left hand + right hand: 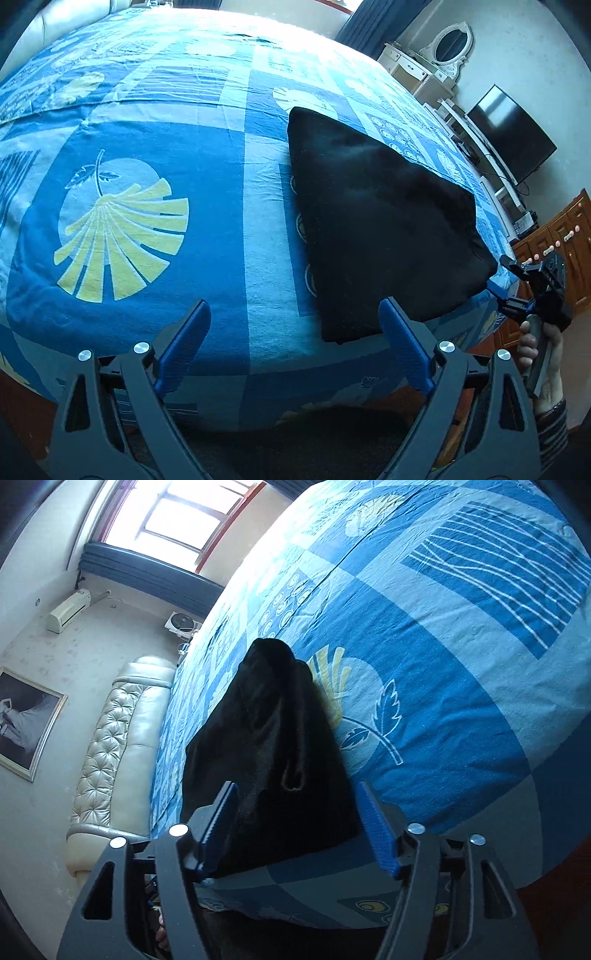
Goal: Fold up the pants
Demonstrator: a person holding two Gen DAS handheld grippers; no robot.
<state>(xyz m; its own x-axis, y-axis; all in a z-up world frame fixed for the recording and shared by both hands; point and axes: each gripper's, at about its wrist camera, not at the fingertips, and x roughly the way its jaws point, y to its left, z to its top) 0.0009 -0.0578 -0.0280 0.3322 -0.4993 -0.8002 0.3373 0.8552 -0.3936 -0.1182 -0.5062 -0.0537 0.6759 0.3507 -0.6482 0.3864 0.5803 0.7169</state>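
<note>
Black pants (373,221) lie folded at the bed (147,314) edge, both tongs parted.

A home bedroom — a wide bed (147,155) under a blue patterned cover, with a tufted cream headboard (122,734). A white mirrored dressing table (436,62), a flat TV (513,136), a framed picture (26,723), a wall air conditioner (68,611) and a curtained window (184,513) surround it.
</note>
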